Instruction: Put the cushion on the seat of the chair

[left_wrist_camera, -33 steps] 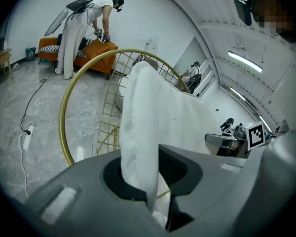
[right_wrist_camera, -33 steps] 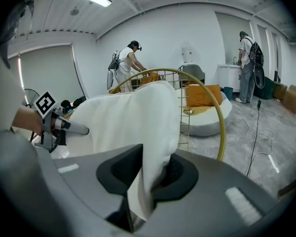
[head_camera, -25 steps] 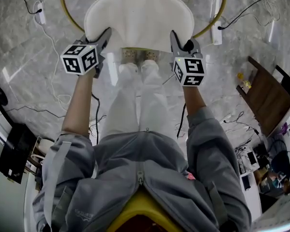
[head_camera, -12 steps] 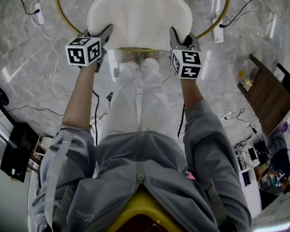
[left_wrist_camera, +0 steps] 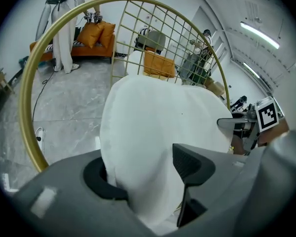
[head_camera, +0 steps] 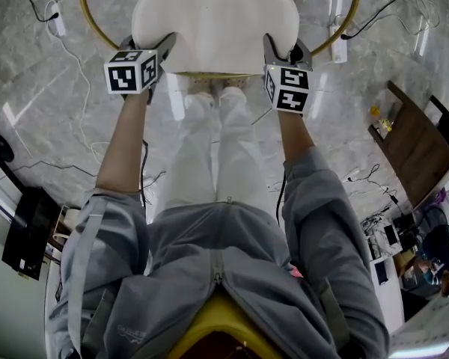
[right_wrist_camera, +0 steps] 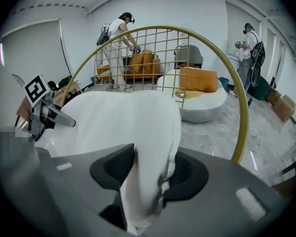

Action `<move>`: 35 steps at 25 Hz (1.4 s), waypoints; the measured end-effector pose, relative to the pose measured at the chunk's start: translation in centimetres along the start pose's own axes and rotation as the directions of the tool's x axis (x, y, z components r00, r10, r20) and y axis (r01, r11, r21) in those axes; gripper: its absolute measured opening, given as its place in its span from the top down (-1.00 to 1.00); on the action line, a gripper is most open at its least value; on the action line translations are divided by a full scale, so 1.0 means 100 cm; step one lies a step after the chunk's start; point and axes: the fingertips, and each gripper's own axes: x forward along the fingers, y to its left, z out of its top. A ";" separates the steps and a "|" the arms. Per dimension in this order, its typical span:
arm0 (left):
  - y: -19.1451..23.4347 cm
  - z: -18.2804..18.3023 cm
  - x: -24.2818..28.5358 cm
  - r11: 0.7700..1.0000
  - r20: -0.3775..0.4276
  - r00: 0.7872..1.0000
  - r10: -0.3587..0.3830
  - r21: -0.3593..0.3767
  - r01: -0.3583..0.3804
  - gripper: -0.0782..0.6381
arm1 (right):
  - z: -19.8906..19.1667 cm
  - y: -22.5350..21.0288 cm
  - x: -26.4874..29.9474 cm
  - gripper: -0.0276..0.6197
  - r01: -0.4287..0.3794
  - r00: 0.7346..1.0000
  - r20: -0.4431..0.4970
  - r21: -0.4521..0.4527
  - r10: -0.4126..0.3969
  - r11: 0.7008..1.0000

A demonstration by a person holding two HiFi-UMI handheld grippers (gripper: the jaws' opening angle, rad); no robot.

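Note:
The white cushion (head_camera: 213,25) lies flat inside the chair's gold ring (head_camera: 85,17), covering the seat. My left gripper (head_camera: 148,45) is at its near left corner and my right gripper (head_camera: 286,49) at its near right corner. Both sets of jaws are opening. In the left gripper view the cushion (left_wrist_camera: 163,117) runs smooth and loose between the wide jaws of the left gripper (left_wrist_camera: 145,177). In the right gripper view a wrinkled fold of the cushion (right_wrist_camera: 123,122) is still pressed between the pads of the right gripper (right_wrist_camera: 148,174).
The chair's gold wire-grid back (left_wrist_camera: 153,28) rises behind the cushion. Cables and a power strip (head_camera: 56,19) lie on the marble floor. A wooden table (head_camera: 415,152) stands at the right. People (right_wrist_camera: 119,43) and orange cushions (right_wrist_camera: 197,78) are further off.
Both grippers have sunk with the cushion toward the chair, and the cushion has settled lower inside the gold ring. The jaws of both grippers stand wider apart than before.

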 end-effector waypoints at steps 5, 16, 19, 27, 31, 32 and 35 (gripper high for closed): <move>0.005 -0.004 0.002 1.000 -0.005 1.000 0.027 0.013 -0.027 -0.21 | -0.006 -0.005 0.004 0.27 0.044 0.999 -0.029 0.002 -0.044 0.999; 0.023 0.009 -0.033 0.978 0.098 0.974 0.205 0.018 -0.208 -0.40 | 0.001 -0.024 -0.013 -0.25 0.164 0.986 0.003 -0.013 -0.164 0.986; 0.009 0.016 -0.050 0.983 0.155 0.971 0.182 -0.002 -0.184 -0.28 | 0.013 -0.019 -0.026 -0.12 0.150 0.988 0.034 -0.010 -0.150 0.989; -0.057 0.051 -0.117 0.989 0.284 0.952 0.118 0.053 -0.139 0.76 | 0.065 0.007 -0.094 0.89 0.111 0.982 0.156 -0.019 -0.107 0.994; -0.093 0.070 -0.170 0.986 0.365 0.924 0.113 0.077 -0.151 0.76 | 0.088 0.021 -0.148 0.91 0.108 0.975 0.198 -0.004 -0.105 0.994; -0.101 0.074 -0.183 0.985 0.383 0.917 0.111 0.080 -0.153 0.76 | 0.092 0.024 -0.162 0.92 0.110 0.973 0.204 -0.005 -0.107 0.994; -0.127 0.083 -0.224 0.984 0.433 0.896 0.099 0.090 -0.152 0.76 | 0.107 0.033 -0.209 0.92 0.119 0.965 0.236 -0.006 -0.114 0.993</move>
